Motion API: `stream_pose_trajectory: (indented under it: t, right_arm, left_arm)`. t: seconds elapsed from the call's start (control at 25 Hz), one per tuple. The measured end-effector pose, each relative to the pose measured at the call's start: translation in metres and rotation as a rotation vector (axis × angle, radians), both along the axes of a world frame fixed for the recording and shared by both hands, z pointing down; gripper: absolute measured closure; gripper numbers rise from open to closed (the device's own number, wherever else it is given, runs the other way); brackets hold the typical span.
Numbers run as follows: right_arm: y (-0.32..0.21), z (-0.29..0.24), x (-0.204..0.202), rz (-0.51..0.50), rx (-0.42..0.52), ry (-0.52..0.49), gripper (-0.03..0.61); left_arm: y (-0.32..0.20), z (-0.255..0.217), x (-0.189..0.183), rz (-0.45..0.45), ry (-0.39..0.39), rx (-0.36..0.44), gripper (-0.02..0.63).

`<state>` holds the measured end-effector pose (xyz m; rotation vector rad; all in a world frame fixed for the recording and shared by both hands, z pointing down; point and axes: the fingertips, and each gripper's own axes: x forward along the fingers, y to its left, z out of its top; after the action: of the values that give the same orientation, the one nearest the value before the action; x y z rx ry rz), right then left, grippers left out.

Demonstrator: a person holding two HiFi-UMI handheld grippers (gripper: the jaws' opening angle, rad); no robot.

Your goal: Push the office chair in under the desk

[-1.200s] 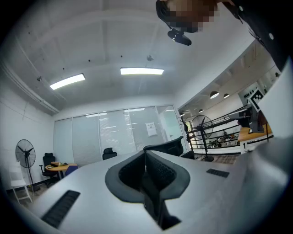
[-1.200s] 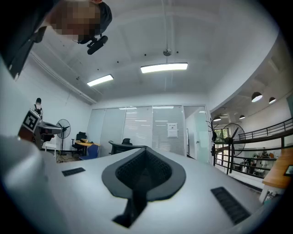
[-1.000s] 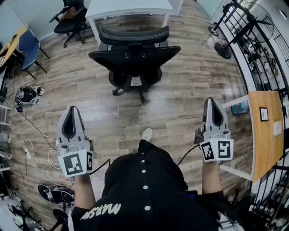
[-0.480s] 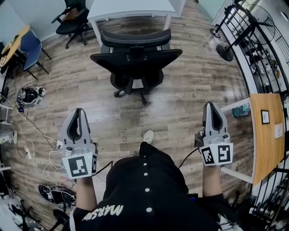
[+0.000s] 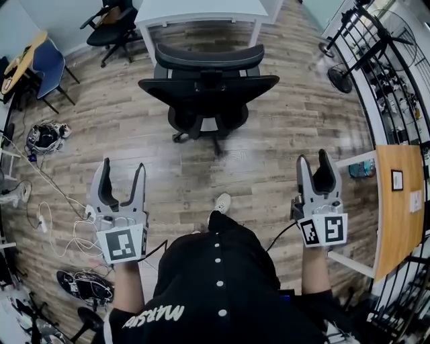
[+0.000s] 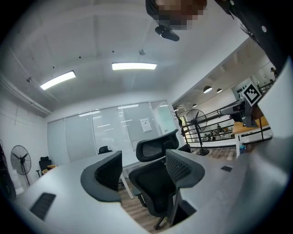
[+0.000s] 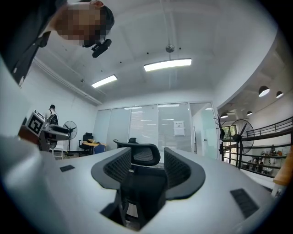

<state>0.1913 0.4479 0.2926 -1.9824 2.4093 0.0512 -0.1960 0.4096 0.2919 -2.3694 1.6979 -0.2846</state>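
The left gripper (image 5: pixel 122 168) and the right gripper (image 5: pixel 314 161) are held level, side by side, well apart. The jaws of both have just been opening and now stand wide, with nothing between them. Each gripper's own view shows the office chair (image 5: pixel 208 87) through the gap, well ahead and untouched.

Wooden floor (image 5: pixel 269 154) lies between the grippers and the chair. The chair stands on it in front of the near edge of the white desk (image 5: pixel 201 10), not yet under it. Its back is turned to the person and it faces the desk. The wide backrest and headrest run left to right, parallel to that edge.

Off to the left are a blue chair (image 5: pixel 44 64), a second black chair (image 5: pixel 111 30) and loose cables (image 5: pixel 54 222). To the right are a standing fan (image 5: pixel 339 77) and a wooden-topped table (image 5: pixel 396 201).
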Motion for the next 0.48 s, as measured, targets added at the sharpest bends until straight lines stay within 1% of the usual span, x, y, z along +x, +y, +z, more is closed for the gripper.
stream_pose_trajectory:
  t: [0.48]
  right_arm:
    - [-0.044, 0.006, -0.002, -0.019, -0.022, 0.014, 0.356]
  left_arm:
    - [-0.035, 0.004, 0.007, 0.009, -0.019, -0.021, 0.304]
